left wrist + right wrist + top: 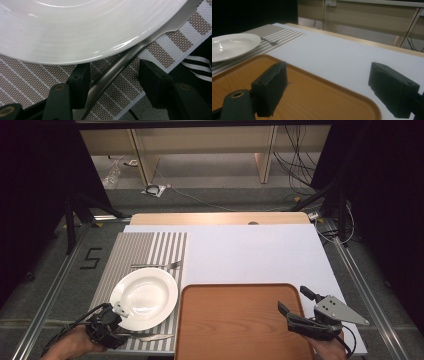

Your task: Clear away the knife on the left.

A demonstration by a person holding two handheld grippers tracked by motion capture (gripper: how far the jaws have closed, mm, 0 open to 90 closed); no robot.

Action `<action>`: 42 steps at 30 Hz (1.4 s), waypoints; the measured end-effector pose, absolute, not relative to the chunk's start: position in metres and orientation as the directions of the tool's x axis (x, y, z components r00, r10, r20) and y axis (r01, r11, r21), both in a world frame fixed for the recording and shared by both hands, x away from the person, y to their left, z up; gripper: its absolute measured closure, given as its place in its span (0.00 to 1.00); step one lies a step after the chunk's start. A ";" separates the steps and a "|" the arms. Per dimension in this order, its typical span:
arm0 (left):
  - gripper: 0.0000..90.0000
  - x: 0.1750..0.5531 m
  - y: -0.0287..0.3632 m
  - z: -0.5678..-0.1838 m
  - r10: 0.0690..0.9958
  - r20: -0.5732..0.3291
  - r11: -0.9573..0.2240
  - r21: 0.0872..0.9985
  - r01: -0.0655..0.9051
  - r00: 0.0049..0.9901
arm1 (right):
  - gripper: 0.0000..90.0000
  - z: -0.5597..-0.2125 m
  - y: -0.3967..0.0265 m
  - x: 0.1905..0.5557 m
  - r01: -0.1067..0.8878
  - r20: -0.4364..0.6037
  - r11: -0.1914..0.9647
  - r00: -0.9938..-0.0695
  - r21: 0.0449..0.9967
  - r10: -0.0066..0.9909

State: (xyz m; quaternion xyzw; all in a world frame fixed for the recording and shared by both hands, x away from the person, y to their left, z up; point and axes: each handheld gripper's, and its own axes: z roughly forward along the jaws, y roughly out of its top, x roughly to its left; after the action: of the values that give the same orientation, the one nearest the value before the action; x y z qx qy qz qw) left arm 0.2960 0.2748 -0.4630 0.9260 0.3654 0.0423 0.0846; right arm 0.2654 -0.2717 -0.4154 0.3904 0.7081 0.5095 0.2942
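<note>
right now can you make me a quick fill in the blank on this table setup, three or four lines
1. The left gripper has its jaws either side of a ____ lying beside the white plate.
2. The fork lies on the ____ placemat.
3. The right gripper hovers over the empty wooden ____.
4. The right gripper's jaws stand ____.

Missing words: knife; striped; tray; open

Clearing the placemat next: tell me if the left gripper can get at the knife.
Probably yes: the left gripper already straddles the knife beside the plate, one pad touching it, the other apart.
</note>
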 end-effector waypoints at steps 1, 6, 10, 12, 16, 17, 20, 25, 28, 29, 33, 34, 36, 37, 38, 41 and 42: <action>0.51 0.296 0.274 -0.464 0.679 0.020 -0.724 0.187 0.664 0.734 | 0.18 -0.415 -0.272 0.265 0.254 -0.018 0.175 -0.522 0.951 0.853; 0.56 0.297 0.272 -0.462 0.667 0.033 -0.737 0.176 0.653 0.744 | 0.18 -0.416 -0.272 0.265 0.255 -0.018 0.176 -0.522 0.951 0.853; 0.61 0.295 0.268 -0.462 0.653 0.040 -0.751 0.166 0.640 0.756 | 0.18 -0.416 -0.272 0.265 0.255 -0.018 0.176 -0.522 0.951 0.853; 0.62 0.294 0.266 -0.462 0.646 0.051 -0.758 0.163 0.632 0.762 | 0.19 -0.415 -0.272 0.265 0.254 -0.018 0.176 -0.522 0.951 0.853; 0.67 0.294 0.263 -0.462 0.628 0.050 -0.773 0.148 0.616 0.776 | 0.19 -0.416 -0.272 0.265 0.257 -0.020 0.180 -0.522 0.950 0.853; 0.69 0.293 0.262 -0.462 0.623 0.052 -0.778 0.145 0.611 0.780 | 0.19 -0.416 -0.272 0.265 0.256 -0.020 0.179 -0.522 0.950 0.853; 0.75 0.293 0.261 -0.462 0.613 0.041 -0.785 0.142 0.602 0.789 | 0.19 -0.415 -0.272 0.265 0.254 -0.017 0.175 -0.522 0.951 0.853; 0.79 0.293 0.261 -0.462 0.592 0.034 -0.800 0.141 0.583 0.805 | 0.19 -0.416 -0.272 0.265 0.254 -0.018 0.175 -0.523 0.951 0.852; 0.76 0.293 0.259 -0.462 0.577 0.049 -0.812 0.136 0.567 0.815 | 0.19 -0.416 -0.272 0.265 0.255 -0.019 0.178 -0.523 0.950 0.852; 0.77 0.292 0.259 -0.462 0.569 0.048 -0.817 0.143 0.558 0.821 | 0.19 -0.416 -0.272 0.265 0.260 -0.020 0.181 -0.522 0.949 0.853; 0.80 0.291 0.255 -0.462 0.537 0.064 -0.840 0.139 0.525 0.841 | 0.19 -0.416 -0.271 0.266 0.260 -0.020 0.182 -0.523 0.948 0.852; 0.80 0.291 0.254 -0.462 0.533 0.057 -0.842 0.133 0.523 0.844 | 0.19 -0.416 -0.271 0.266 0.259 -0.019 0.180 -0.525 0.949 0.851; 0.82 0.292 0.254 -0.462 0.520 0.053 -0.850 0.130 0.510 0.852 | 0.19 -0.416 -0.271 0.265 0.262 -0.020 0.184 -0.525 0.947 0.851; 0.83 0.292 0.254 -0.462 0.518 0.050 -0.851 0.128 0.509 0.854 | 0.19 -0.415 -0.272 0.265 0.267 -0.022 0.189 -0.524 0.945 0.851; 0.83 0.292 0.254 -0.462 0.513 0.049 -0.854 0.127 0.504 0.857 | 0.19 -0.416 -0.271 0.265 0.260 -0.020 0.183 -0.526 0.948 0.850; 0.85 0.291 0.252 -0.462 0.494 0.055 -0.866 0.119 0.486 0.867 | 0.19 -0.416 -0.272 0.266 0.258 -0.022 0.183 -0.523 0.949 0.852; 0.87 0.291 0.251 -0.462 0.492 0.059 -0.868 0.116 0.484 0.869 | 0.19 -0.416 -0.272 0.266 0.258 -0.020 0.180 -0.523 0.949 0.852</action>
State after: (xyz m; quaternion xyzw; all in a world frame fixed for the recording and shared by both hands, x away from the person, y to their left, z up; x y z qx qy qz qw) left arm 0.2909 0.2515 -0.4619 0.9654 0.2526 0.0431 0.0488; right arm 0.2658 -0.2717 -0.4164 0.3909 0.7102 0.5069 0.2930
